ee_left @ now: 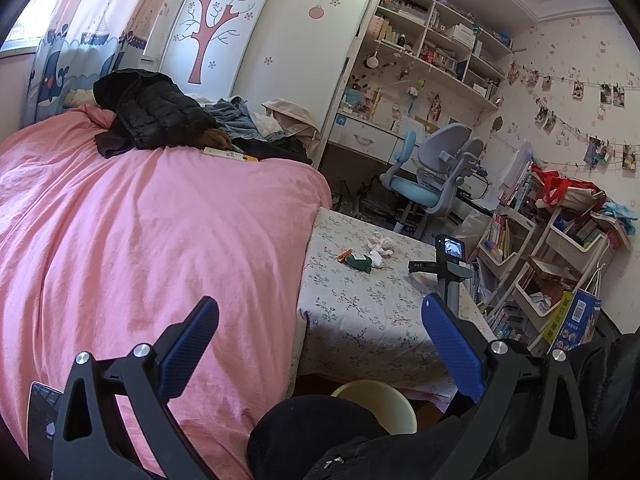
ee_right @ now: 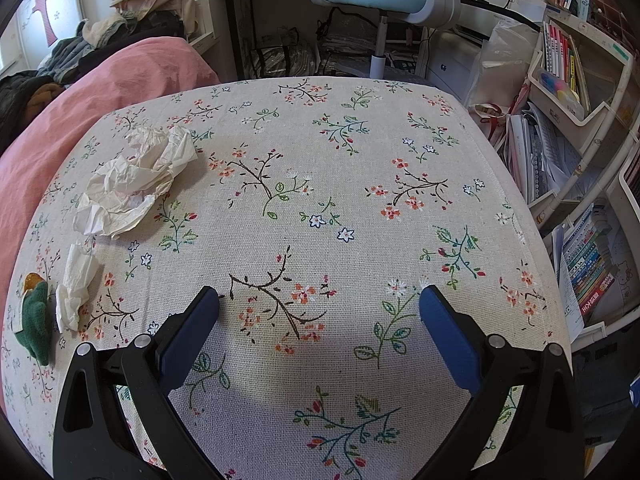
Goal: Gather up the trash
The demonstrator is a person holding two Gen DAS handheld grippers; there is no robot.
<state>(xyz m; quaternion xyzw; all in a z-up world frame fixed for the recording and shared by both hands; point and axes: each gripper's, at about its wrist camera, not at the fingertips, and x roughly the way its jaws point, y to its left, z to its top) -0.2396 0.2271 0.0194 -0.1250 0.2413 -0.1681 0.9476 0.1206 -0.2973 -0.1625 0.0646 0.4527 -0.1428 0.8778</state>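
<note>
The right claw (ee_right: 319, 312) hung low over the table (ee_right: 400, 152), wide open and holding nothing, likely so it could reach the trash. A big paper wad (ee_right: 136, 178) and a small tissue (ee_right: 76, 286) lay to its left, beside a green toy (ee_right: 37, 322). The left claw (ee_left: 320, 338) waited, open and empty, above a yellow bin (ee_left: 376, 404).

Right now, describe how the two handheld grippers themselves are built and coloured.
Both look alike. The left gripper and right gripper each have two black, angular plastic arms with triangular cut-outs and round silver bolt heads at the pivots. Each arm ends in a flat, rounded finger pad covered in blue textured material. No cables or markings show.
</note>
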